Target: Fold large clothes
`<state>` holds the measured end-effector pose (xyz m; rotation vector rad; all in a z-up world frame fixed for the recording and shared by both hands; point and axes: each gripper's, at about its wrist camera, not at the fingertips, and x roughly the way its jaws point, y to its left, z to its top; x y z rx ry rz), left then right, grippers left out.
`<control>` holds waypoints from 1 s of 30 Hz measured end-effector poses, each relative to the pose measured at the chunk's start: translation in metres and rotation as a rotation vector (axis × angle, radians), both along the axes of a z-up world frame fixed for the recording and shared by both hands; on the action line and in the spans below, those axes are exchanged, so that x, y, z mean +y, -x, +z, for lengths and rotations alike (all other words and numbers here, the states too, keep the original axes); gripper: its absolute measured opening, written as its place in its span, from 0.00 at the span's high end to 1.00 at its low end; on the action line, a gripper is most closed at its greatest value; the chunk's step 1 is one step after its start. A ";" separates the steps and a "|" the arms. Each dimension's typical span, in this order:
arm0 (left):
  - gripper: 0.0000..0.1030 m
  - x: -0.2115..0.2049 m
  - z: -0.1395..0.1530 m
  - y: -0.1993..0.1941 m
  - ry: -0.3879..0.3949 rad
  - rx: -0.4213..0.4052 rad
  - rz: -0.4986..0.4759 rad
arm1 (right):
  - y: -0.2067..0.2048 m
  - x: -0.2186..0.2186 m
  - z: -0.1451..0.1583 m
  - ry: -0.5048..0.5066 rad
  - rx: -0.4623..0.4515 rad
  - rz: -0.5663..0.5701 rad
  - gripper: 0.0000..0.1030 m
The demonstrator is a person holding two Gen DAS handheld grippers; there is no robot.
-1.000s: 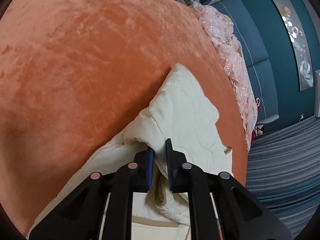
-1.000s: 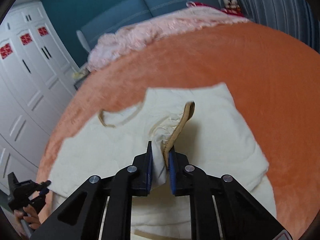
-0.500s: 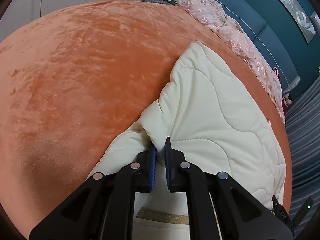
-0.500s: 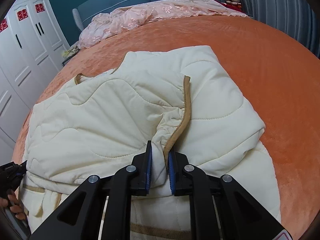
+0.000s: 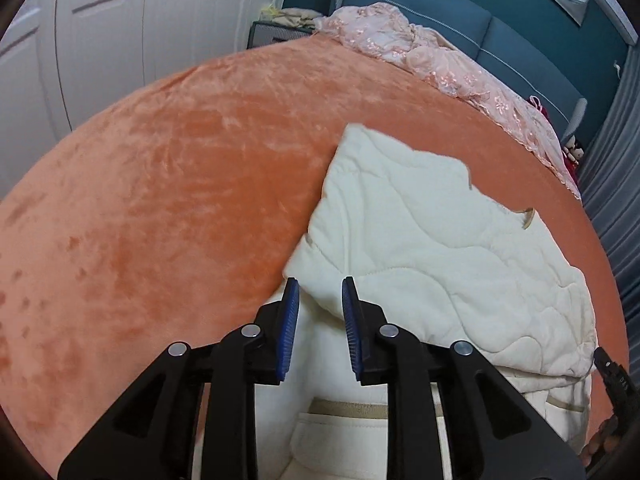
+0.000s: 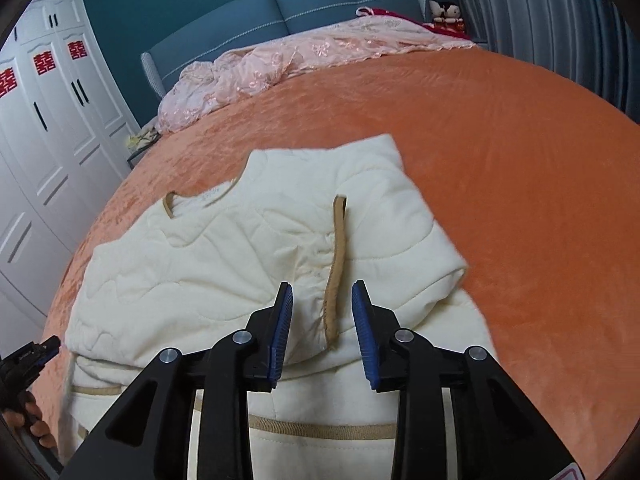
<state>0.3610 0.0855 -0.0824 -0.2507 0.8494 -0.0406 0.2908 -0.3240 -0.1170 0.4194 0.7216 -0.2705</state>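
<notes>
Orange bed: both grippers angled down (opening) over jacket.

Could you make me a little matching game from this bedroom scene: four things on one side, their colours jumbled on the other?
Things:
1. quilted jacket
2. bedspread
3. headboard
4. lacy fabric

Colours:
A. blue
B. pale pink
C. cream with tan trim
D. orange

Pairs: 1-C, 2-D, 3-A, 4-B
</notes>
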 end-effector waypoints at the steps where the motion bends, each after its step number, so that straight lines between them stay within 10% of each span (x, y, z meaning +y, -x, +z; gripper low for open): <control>1: 0.79 0.003 0.010 -0.004 -0.008 -0.016 -0.004 | -0.001 -0.002 0.008 -0.005 -0.020 -0.010 0.67; 9: 0.79 -0.040 0.047 -0.104 0.043 0.004 -0.101 | -0.097 0.044 0.036 -0.058 -0.045 0.160 0.68; 16: 0.80 -0.092 0.003 -0.170 0.042 0.139 -0.165 | -0.175 0.114 0.011 0.034 0.072 0.382 0.71; 30: 0.79 -0.089 -0.053 -0.165 -0.020 0.036 -0.181 | -0.189 0.097 -0.042 -0.008 0.106 0.356 0.80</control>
